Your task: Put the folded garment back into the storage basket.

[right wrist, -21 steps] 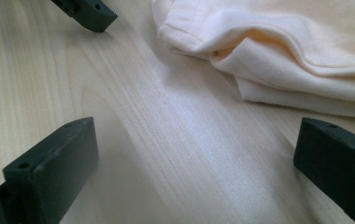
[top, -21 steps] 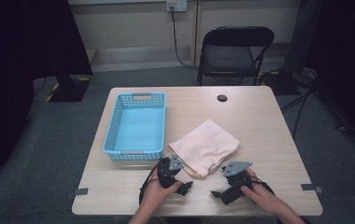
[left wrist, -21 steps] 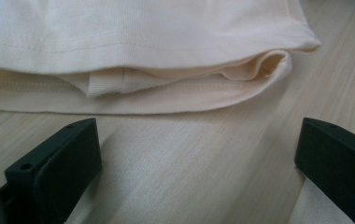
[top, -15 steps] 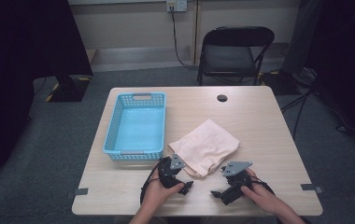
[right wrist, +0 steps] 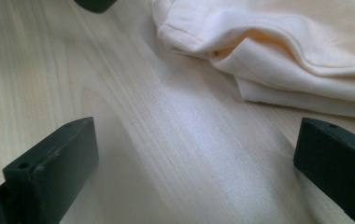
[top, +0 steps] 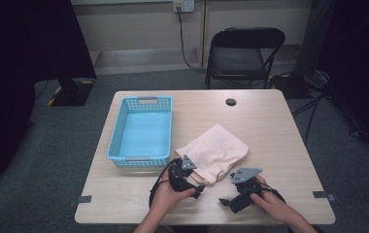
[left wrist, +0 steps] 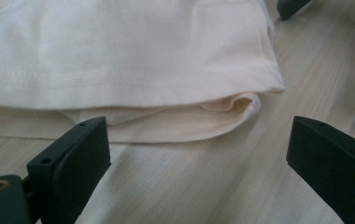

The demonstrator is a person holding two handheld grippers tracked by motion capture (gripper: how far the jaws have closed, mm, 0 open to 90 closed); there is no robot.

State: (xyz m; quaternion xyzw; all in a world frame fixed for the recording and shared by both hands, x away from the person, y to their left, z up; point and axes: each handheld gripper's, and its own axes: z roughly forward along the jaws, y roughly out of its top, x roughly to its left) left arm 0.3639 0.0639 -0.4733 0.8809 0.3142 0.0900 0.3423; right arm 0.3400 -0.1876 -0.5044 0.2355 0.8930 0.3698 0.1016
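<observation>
Both tongs are gaping, holding nothing. The left gripper (top: 188,175) is sitting nearer, the folded cloth (top: 215,151) lying at its one o'clock, hem just ahead; the right gripper (top: 238,194) is finding it at eleven o'clock.

no readable text, labels, brands, numbers or signs anywhere

Soft overhead light, dark room edges, perhaps slight close-up blur.

Left gripper (top: 191,180) edges slightly nearer the folded cloth's (top: 215,152) near corner; right gripper (top: 234,194) barely shifts, jaws spread.
</observation>
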